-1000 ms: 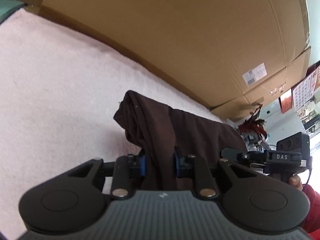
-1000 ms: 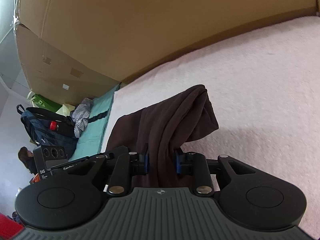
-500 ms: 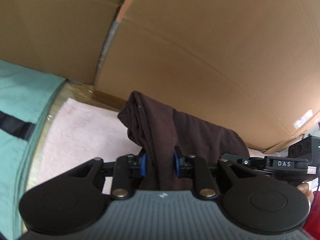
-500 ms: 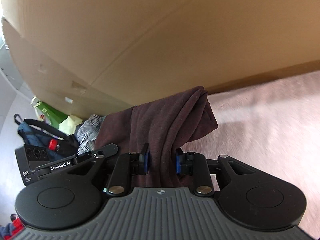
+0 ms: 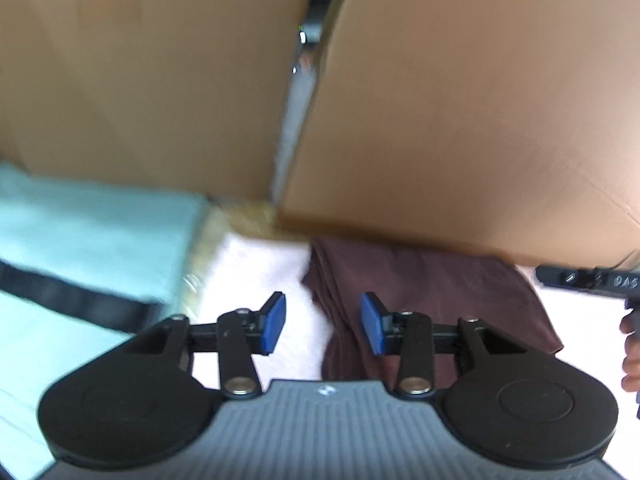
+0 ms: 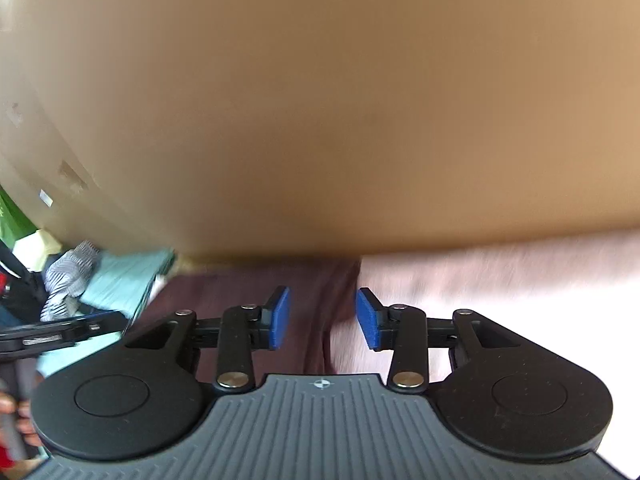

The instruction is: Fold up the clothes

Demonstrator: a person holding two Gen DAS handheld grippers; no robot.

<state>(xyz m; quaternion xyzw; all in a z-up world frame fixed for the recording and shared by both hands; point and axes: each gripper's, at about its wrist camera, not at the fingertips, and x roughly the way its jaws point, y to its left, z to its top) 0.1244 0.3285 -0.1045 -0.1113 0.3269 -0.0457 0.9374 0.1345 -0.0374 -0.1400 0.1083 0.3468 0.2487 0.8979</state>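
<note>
Boxes: two cardboard boxes seen from the left wrist, one left (image 5: 140, 80) and one right (image 5: 480, 112), with a narrow gap between them; both show only outer walls, so contents cannot be told. From the right wrist, cardboard fills most of the view.

Garment (image 5: 432, 300): one, dark brown, lying folded in layers on the pink blanket (image 5: 260, 272), its far edge close under the right box. From the right wrist the garment (image 6: 240, 292) spreads left of centre, with blanket (image 6: 500, 276) to its right.

Left tongs (image 5: 323, 322): jaws have just been opening and now stand apart. Garment's left edge lies below the gap; blue pads (image 5: 274, 322) do not press it.

Right tongs (image 6: 323, 317): jaws likewise just opened, apart, with the garment's right edge below them and not gripped; pads (image 6: 279, 317) clear of cloth.

Other counts: one teal cloth (image 5: 80, 240) left of the blanket, crossed by one black strap (image 5: 68, 300); one striped garment (image 6: 66, 280) beyond it. Both views are motion-blurred.
</note>
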